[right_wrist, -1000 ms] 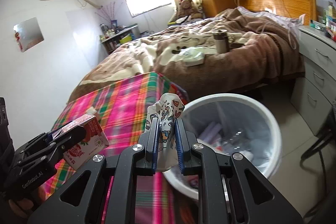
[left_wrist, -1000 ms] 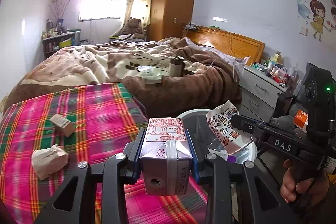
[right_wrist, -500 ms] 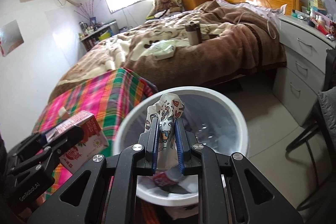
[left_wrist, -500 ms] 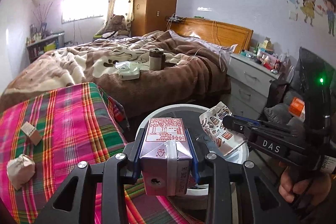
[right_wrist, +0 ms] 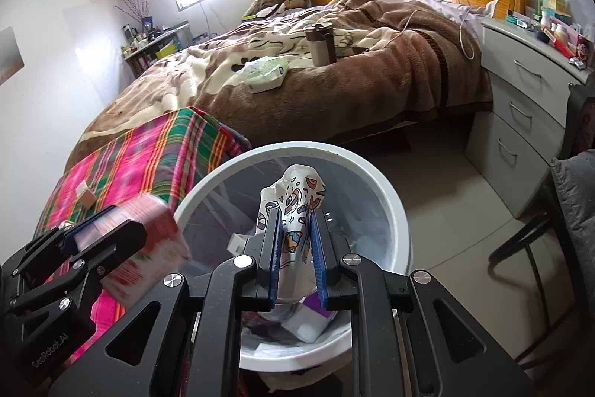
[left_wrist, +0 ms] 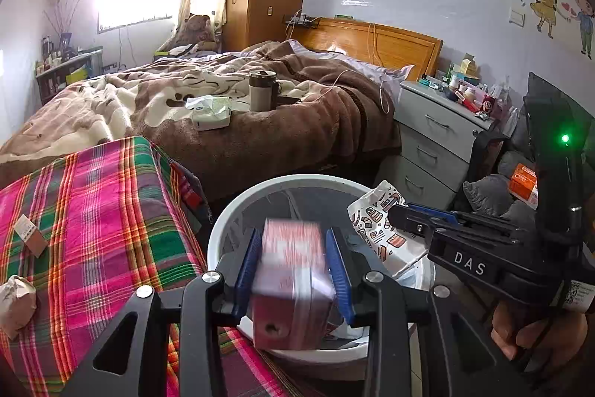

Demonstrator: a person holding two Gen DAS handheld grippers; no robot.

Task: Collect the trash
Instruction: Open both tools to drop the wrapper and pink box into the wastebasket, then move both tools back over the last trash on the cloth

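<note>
Over the white trash bin (left_wrist: 223, 229) I had 2 grippers, each w/ 1 piece of trash. L gripper (left_wrist: 293, 270) had its blue pads spread wider than the red milk carton (left_wrist: 292, 281), gaps on both sides; carton was motion-blurred, tilted, sitting betw the pads above the bin's near rim. R gripper (right_wrist: 294, 259) was pinching the patterned paper cup (right_wrist: 293, 207), crumpled, right over the bin's mouth; bin already had several bits of trash inside, too jumbled to count. 2 more pieces lay on the plaid cloth (left_wrist: 93, 211): 1 small brown box (left_wrist: 31, 235) and 1 paper wad (left_wrist: 15, 300), well apart from the bin. On the bed (left_wrist: 223, 106): 1 tumbler (left_wrist: 262, 90), 1 tissue pack (left_wrist: 210, 112).

Vs 0.5 s ago: L pads then clamped the carton tight and it was sharp; they'd since opened and it had slipped. Cup grip looked the same; bin sat closer under both tools.
</note>
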